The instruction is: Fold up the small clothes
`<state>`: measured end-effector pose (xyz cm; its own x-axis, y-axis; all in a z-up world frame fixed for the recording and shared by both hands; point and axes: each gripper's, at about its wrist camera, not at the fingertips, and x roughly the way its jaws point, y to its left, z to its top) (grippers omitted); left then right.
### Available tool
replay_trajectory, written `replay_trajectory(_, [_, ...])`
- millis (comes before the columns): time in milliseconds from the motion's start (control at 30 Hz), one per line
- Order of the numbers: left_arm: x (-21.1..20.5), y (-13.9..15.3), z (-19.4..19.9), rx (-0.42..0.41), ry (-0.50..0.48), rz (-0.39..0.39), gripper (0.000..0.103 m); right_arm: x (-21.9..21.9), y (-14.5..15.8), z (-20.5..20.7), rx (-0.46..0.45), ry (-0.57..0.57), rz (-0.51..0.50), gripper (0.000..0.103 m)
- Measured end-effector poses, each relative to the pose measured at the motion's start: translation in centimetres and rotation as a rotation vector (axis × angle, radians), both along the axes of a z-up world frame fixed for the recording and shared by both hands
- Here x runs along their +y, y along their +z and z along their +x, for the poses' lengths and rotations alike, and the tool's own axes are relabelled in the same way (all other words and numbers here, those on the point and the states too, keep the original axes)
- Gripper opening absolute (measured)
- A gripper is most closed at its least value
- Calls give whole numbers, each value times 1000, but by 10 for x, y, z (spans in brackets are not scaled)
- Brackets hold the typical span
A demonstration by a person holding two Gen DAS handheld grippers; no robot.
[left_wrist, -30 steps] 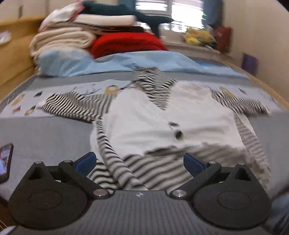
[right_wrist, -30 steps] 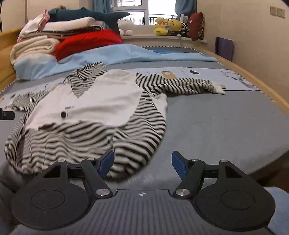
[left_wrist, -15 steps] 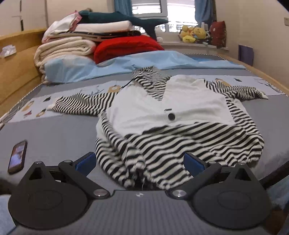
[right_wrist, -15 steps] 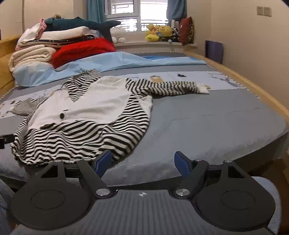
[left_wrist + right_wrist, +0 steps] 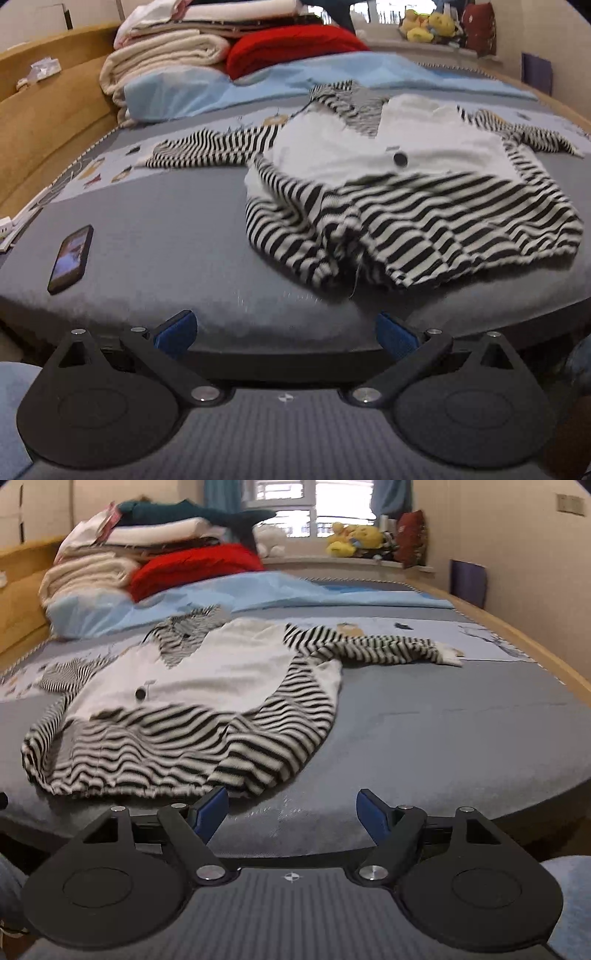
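Observation:
A small black-and-white striped top with a white vest front and a dark button lies face up on the grey bed, sleeves spread left and right; its hem is rumpled near the front edge. It also shows in the right wrist view. My left gripper is open and empty at the bed's front edge, short of the hem. My right gripper is open and empty, just in front of the hem's right part.
A phone lies on the bed at the left. Folded blankets and a red cushion are stacked at the head of the bed, with a light blue sheet in front. Wooden bed rails run along both sides.
Both grippers have pulled back from the garment toward the bed's front edge. The hem, which was between the left fingers, now lies free on the bed.

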<state>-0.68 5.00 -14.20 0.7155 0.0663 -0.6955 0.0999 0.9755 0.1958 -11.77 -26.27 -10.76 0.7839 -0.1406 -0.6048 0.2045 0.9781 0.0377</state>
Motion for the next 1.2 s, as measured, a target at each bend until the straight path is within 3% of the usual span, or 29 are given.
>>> replay_trajectory(133, [-6,-11,21,19,-31,3,103,15,-17,22,48,66,-51,78])
replay_trajectory(267, [-19,-31,52,66,-42,81,103,31,-37,54,132,113,-94,78])
replay_trajectory(367, [-20,-25,66,30,-24,86,103,39,-48,74,167,125,-119,78])
replay_trajectory(433, [-16,-12,75,-30,2,70,103,38,-46,86,147,104,-150,77])
replay_trajectory(633, [-9,16,124,-108,106,32,103,-2,-16,128,46,-12,-11,77])
replay_trajectory(767, [1,11,152,-41,156,8,103,-9,-17,150,57,-32,-6,77])
replay_trajectory(900, [10,13,135,-40,142,-109,103,-7,-28,147,84,-42,15,78])
replay_trajectory(1000, [8,15,116,-31,86,-147,103,-5,-36,141,100,-46,13,78])
replay_trajectory(1133, [2,14,97,48,13,-196,103,-8,-38,137,108,-59,37,78])
replay_trajectory(1200, [-2,12,90,51,-16,-187,103,-11,-35,138,106,-60,47,78])
